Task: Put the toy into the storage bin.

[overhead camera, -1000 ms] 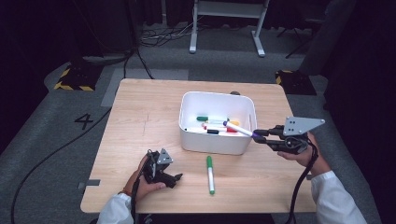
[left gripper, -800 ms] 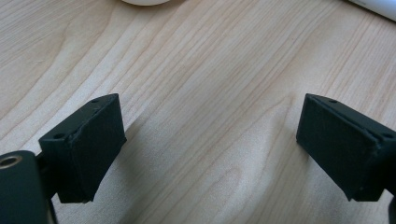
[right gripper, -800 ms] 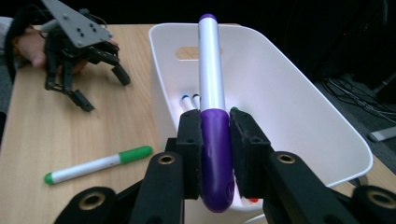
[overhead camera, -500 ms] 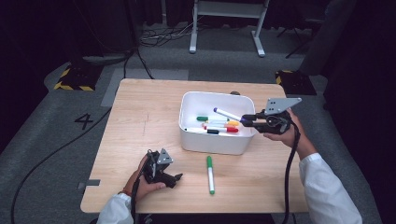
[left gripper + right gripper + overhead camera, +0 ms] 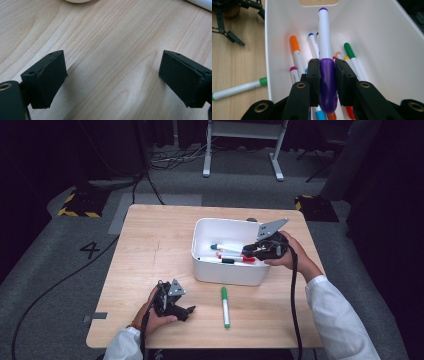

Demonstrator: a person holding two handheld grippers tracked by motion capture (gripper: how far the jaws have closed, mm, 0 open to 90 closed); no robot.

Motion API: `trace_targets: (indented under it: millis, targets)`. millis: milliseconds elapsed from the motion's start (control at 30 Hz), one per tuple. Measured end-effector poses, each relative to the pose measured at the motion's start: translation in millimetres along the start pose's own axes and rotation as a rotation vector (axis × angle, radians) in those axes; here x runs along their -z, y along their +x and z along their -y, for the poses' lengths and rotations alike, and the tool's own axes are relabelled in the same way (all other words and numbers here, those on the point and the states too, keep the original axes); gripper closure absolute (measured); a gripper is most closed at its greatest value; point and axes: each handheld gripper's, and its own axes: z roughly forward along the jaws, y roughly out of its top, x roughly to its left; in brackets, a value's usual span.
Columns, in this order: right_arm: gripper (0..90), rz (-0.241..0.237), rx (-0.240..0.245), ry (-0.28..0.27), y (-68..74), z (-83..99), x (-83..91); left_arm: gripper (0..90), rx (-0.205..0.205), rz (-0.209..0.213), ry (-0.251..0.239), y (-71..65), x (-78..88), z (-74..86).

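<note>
Purple marker (image 5: 325,75) is clamped in the right gripper (image 5: 327,75) over the white bin (image 5: 200,265), where several markers lie; green marker (image 5: 225,305) waits near the tabletop's front edge, beside the wide-open left gripper (image 5: 172,306).

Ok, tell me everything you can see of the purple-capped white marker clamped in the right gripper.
The purple-capped white marker has a glossy white plastic barrel, a fat purple cap at the near end and a small purple plug at the far end. The right gripper is shut on its cap, one black jaw pressing on each side. It is held lengthwise over the inside of the white plastic bin, above the loose markers lying in it, pointing toward the bin's far wall. Whether it touches them cannot be told.
</note>
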Motion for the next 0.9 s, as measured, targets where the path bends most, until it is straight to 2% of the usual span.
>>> trace_targets:
  millis: [67, 133, 333, 467, 733, 900]
  targets:
    - [75.2, -0.008, 0.011, 0.041, 1.1, -1.2, -5.7, 8.0, 0.0, 0.0, 0.0, 0.0, 0.0, 0.0]
    - [75.2, -0.028, 0.006, 0.055, 1.6, -1.2, -8.2, 8.0, 0.0, 0.0, 0.0, 0.0, 0.0, 0.0]
    - [75.1, -0.044, 0.011, 0.135, 2.2, -0.7, -17.1, 8.0, 0.0, 0.001, 0.0, 0.0, 0.0, 0.0]
    - [75.1, -0.096, 0.016, 0.167, 4.2, -0.8, -20.4, 8.0, 0.001, 0.0, 0.0, 0.0, 0.0, 0.0]
    - [69.5, -0.061, 0.002, 0.161, 3.6, -0.7, -21.4, 8.0, 0.0, 0.0, 0.0, 0.0, 0.0, 0.0]
    - [59.9, -0.029, -0.021, 0.141, 1.2, 0.7, -18.3, 8.0, 0.0, 0.0, 0.0, 0.0, 0.0, 0.0]
